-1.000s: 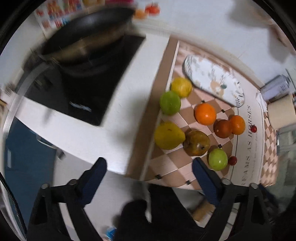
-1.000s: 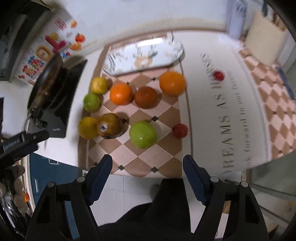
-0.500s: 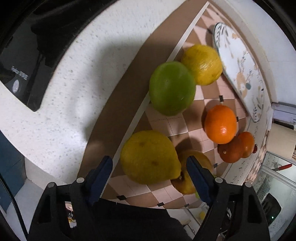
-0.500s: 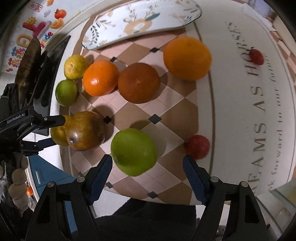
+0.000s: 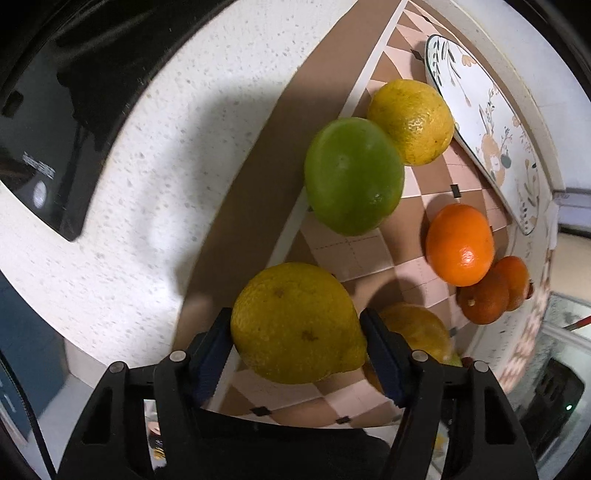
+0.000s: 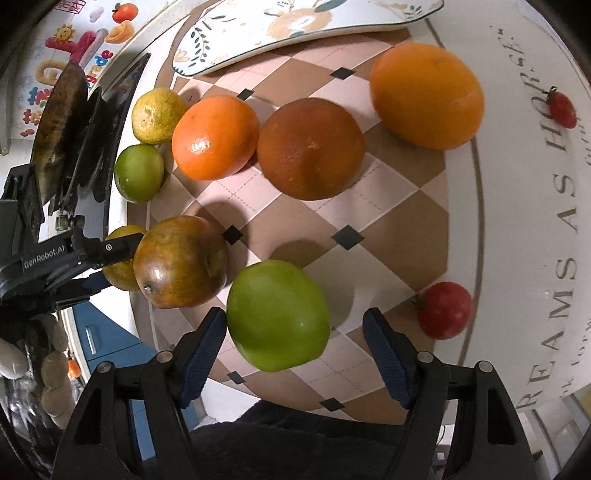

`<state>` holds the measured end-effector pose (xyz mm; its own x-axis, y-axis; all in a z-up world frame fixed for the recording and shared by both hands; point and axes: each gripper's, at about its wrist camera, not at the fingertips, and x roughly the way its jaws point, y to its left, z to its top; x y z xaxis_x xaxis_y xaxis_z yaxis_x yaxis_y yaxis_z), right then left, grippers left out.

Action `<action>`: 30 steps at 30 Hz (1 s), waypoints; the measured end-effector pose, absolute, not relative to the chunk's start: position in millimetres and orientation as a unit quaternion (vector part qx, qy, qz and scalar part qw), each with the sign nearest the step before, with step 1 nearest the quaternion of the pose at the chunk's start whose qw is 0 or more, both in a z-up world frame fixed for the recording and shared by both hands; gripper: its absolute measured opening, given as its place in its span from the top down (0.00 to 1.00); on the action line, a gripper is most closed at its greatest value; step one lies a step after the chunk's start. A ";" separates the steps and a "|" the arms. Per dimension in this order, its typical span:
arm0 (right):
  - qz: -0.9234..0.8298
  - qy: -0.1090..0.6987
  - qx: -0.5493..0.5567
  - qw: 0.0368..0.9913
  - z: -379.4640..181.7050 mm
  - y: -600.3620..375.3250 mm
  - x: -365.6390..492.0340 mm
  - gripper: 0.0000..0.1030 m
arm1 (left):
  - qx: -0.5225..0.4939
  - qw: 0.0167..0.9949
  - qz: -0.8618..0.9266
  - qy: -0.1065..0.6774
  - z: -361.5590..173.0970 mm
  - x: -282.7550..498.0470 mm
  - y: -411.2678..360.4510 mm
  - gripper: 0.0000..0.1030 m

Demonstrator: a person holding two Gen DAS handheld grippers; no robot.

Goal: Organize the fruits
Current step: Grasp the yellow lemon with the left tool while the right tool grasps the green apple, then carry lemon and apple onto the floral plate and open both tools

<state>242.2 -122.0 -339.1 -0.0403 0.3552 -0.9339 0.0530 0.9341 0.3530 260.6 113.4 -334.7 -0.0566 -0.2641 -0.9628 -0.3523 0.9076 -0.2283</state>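
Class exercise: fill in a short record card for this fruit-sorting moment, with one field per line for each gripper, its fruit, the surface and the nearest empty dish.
left gripper: closed around the yellow lemon, pads touching both sides
right gripper: open, straddling the green apple; one pad touches, the other stands clear
surface: checkered mat
dish: patterned oval plate, at the mat's far edge, holding no fruit
beside the lemon: brown pear
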 end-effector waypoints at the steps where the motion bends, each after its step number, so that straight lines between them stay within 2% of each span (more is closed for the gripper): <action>1: 0.113 0.714 0.143 0.676 -340.9 -120.5 242.5 0.31 | -0.207 0.656 0.034 0.725 -334.2 260.5 114.2 0.35; 3: 0.121 0.715 0.141 0.674 -345.4 -117.3 242.2 0.36 | -0.203 0.659 0.033 0.723 -333.3 260.5 118.0 0.35; 4: 0.122 0.713 0.139 0.676 -345.2 -116.0 241.6 0.42 | -0.200 0.661 0.033 0.723 -333.0 260.9 117.7 0.35; 18: 0.118 0.693 0.139 0.698 -327.7 -124.4 241.1 0.42 | -0.161 0.683 0.027 0.712 -308.9 273.2 85.8 0.36; 24: 0.120 0.666 0.170 0.717 -294.7 -142.0 252.1 0.42 | -0.160 0.718 -0.008 0.677 -253.8 281.8 65.8 0.36; 30: 0.119 0.622 0.193 0.749 -248.9 -166.9 296.8 0.42 | -0.165 0.744 -0.062 0.644 -206.6 328.8 36.4 0.36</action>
